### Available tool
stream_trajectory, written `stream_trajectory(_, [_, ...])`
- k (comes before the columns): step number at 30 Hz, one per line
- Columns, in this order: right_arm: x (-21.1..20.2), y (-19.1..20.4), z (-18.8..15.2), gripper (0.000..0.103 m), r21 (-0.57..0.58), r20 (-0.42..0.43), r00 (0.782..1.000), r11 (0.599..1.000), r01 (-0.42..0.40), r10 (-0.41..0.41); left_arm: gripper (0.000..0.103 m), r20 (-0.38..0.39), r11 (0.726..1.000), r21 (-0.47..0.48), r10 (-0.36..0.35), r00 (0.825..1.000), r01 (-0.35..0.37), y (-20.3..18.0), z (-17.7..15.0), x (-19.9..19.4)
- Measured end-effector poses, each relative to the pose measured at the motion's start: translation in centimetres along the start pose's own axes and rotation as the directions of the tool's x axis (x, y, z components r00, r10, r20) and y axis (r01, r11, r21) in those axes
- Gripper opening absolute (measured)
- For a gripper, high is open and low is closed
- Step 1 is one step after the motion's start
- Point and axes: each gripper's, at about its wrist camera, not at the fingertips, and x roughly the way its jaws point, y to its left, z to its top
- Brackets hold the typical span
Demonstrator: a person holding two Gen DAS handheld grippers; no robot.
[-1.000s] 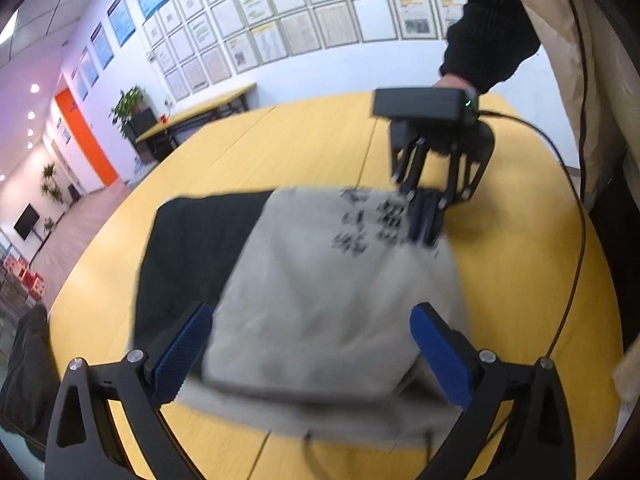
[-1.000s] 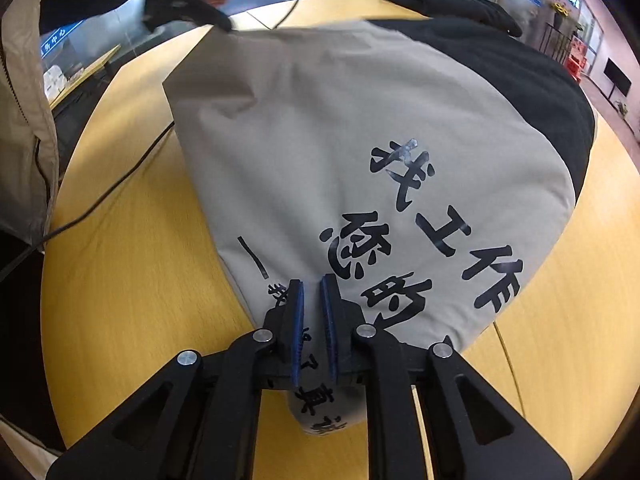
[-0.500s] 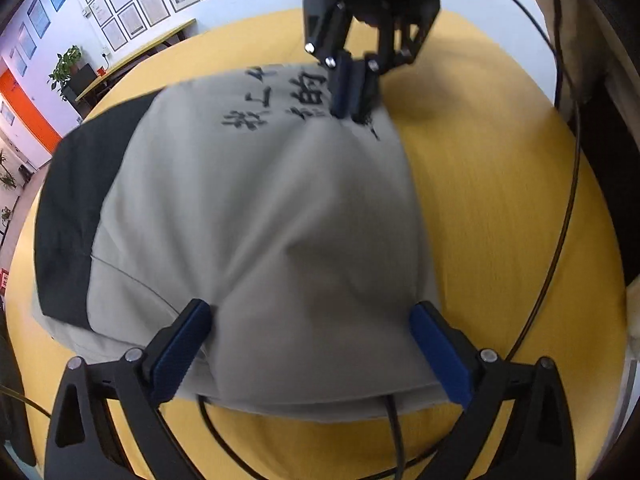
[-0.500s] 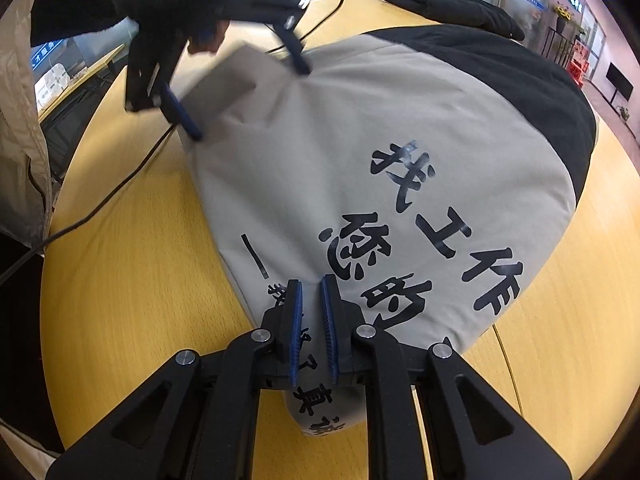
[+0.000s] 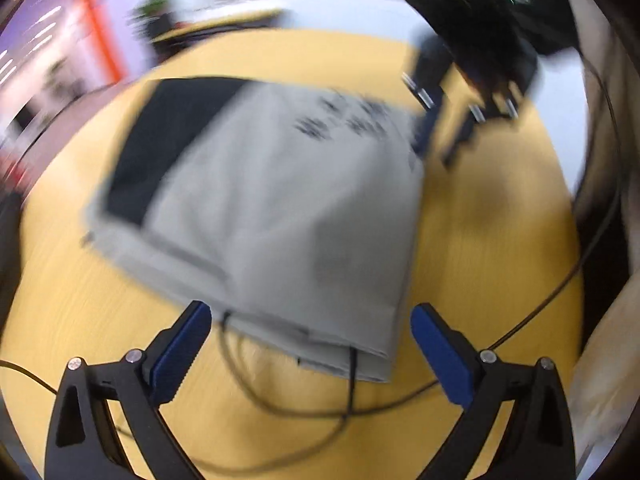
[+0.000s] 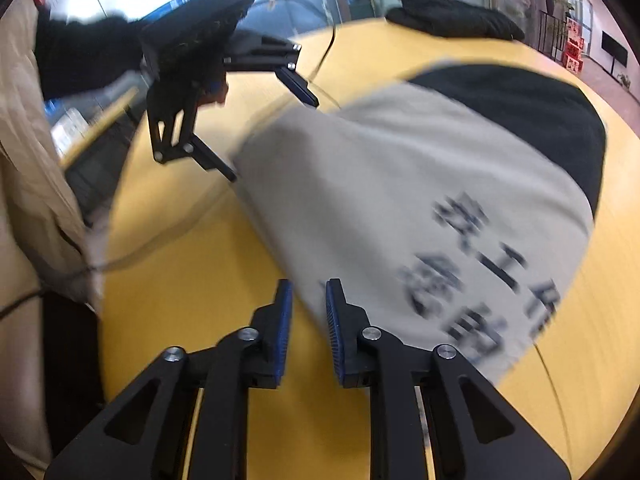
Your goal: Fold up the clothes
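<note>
A folded grey garment (image 5: 288, 216) with a black panel (image 5: 168, 144) and black printed characters lies on the yellow round table (image 5: 492, 232). It also shows in the right wrist view (image 6: 400, 200). My left gripper (image 5: 310, 344) is open and empty, just off the garment's near edge; it also shows in the right wrist view (image 6: 272, 128). My right gripper (image 6: 308, 312) is open with a narrow gap, empty, at the garment's printed end; it also shows in the left wrist view (image 5: 444, 140). Both views are blurred.
Black cables (image 5: 280, 396) run over the table near the left gripper. A dark folded garment (image 6: 452, 12) lies at the table's far edge. The person's beige coat (image 6: 24, 168) is at the left. A floor drop lies beyond the table rim.
My right gripper has opened and let go of the garment's printed end. My left gripper has pulled back and lifted off the garment. The garment now lies flat.
</note>
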Motion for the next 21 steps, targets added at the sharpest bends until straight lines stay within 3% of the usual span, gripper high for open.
stream_trajectory(2, [-1.1,1.0,1.1,0.019,0.043,0.051,0.998,0.998,-0.043,0.041,0.102,0.037,0.986,-0.158,0.054,0.998,-0.047,0.3,0.1,-3.2])
stream_trajectory(4, [-1.6,2.8,2.3,0.025,0.104,0.095,0.991,0.989,-0.104,0.094,0.102,0.051,0.94,-0.332,0.095,0.994,-0.073,0.3,-0.8,-6.1])
stream_trajectory(6, [-2.3,3.4,3.0,0.032,0.145,0.1,0.985,0.977,-0.155,0.141,0.102,-0.006,0.894,-0.43,0.134,0.991,-0.124,-0.7,-2.3,-7.9])
stream_trajectory(8, [-4.5,4.3,2.9,0.033,0.138,0.073,0.987,0.978,-0.155,0.146,0.102,-0.112,0.846,-0.49,0.178,0.978,-0.21,-1.5,-5.0,-10.6])
stream_trajectory(10, [-4.9,4.7,2.6,0.033,0.136,0.053,0.988,0.979,-0.15,0.144,0.102,-0.218,0.791,-0.535,0.21,0.953,-0.297,-2.1,-7.7,-13.3])
stream_trajectory(14, [-4.8,2.7,2.7,0.033,0.171,0.112,0.987,0.976,-0.133,0.115,0.102,-0.298,0.718,-0.574,0.264,0.917,-0.394,-2.3,-9.6,-17.1])
stream_trajectory(17, [-4.3,0.3,2.5,0.038,0.232,0.155,0.987,0.969,-0.088,0.052,0.102,-0.193,0.694,-0.64,0.272,0.943,-0.331,-1.7,-8.0,-17.3])
stream_trajectory(19, [-4.3,-0.6,2.2,0.04,0.249,0.149,0.989,0.968,-0.046,0.008,0.102,-0.082,0.692,-0.679,0.261,0.962,-0.245,-0.9,-6.5,-15.8])
stream_trajectory(21, [-4.7,-1.5,1.7,0.048,0.251,0.132,0.99,0.968,0.006,-0.041,0.102,0.001,0.67,-0.725,0.231,0.973,-0.158,0.2,-5.6,-13.0])
